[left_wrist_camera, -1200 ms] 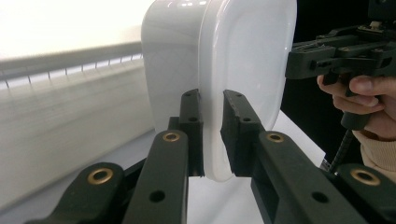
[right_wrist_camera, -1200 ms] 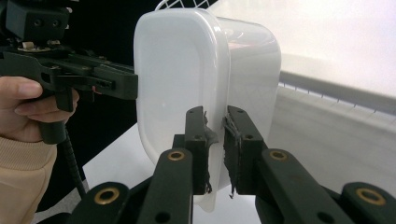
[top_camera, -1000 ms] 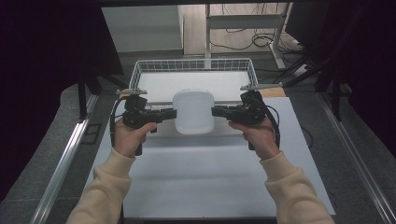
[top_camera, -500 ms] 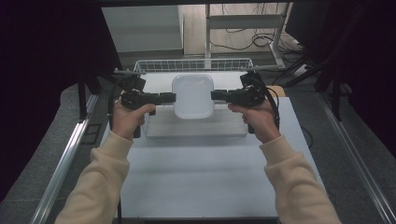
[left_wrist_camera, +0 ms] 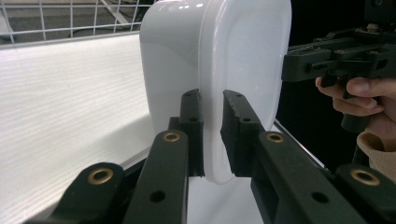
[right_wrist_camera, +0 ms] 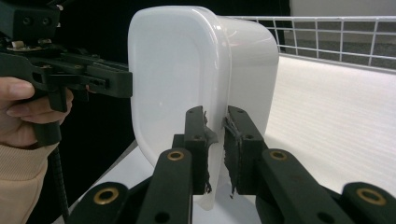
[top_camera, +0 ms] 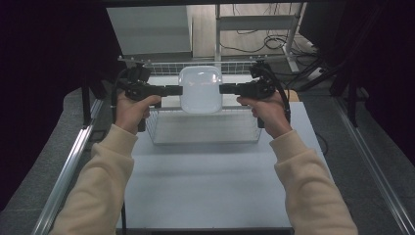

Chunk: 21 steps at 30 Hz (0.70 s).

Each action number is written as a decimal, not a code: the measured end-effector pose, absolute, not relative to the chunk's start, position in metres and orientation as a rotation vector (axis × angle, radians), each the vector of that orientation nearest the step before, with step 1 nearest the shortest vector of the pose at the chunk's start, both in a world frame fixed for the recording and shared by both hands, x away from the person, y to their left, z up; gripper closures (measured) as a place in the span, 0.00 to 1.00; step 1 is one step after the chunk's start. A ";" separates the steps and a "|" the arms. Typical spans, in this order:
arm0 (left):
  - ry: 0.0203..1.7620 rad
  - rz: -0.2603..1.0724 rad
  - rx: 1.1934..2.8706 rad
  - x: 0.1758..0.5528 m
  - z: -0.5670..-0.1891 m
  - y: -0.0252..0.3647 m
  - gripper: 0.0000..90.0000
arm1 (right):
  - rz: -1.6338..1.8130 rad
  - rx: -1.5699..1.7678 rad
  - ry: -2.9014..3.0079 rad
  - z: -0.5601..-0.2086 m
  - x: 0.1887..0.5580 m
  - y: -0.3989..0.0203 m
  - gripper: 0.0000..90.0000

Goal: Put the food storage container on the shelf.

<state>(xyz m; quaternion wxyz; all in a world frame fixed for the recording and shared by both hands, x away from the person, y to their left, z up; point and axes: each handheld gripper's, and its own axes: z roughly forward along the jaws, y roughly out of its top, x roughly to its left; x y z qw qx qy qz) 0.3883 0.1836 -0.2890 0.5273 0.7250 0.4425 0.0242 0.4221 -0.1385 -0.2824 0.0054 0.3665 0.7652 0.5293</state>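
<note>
Both tongs are clamped on the rim of one white plastic container [top_camera: 199,89], one from each side. Left tongs [top_camera: 179,90] pinch the container's left edge, and right tongs [top_camera: 222,89] pinch its right edge, so the container hangs between them with its open face turned toward the person. In the left gripper view the left tongs [left_wrist_camera: 212,135] have their black pads set narrow on either side of the thin rim of the container [left_wrist_camera: 243,60], and the right tongs show beyond it at the far edge. In the right gripper view the right tongs [right_wrist_camera: 215,147] grip the rim of the container [right_wrist_camera: 173,74] the same way, the pad rubber frayed. Nearest the person lies the pale surface [top_camera: 205,181], bare between the cream sleeves. Farther on stands a white wire basket [top_camera: 205,128], and the container is held up above its far part. Behind the basket are a grey floor and loose cables [top_camera: 274,44].
</note>
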 end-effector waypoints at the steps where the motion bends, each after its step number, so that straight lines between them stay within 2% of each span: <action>1: 1.058 0.057 1.735 0.390 -0.288 0.184 0.88 | 1.656 1.148 2.396 -0.282 0.424 -0.138 0.88; 11: 1.075 0.024 1.744 0.407 -0.287 0.186 0.88 | 1.648 1.197 2.402 -0.281 0.438 -0.137 0.88; 21: 1.146 -0.111 1.680 0.445 -0.295 0.188 0.89 | 1.644 1.369 2.426 -0.288 0.471 -0.138 0.87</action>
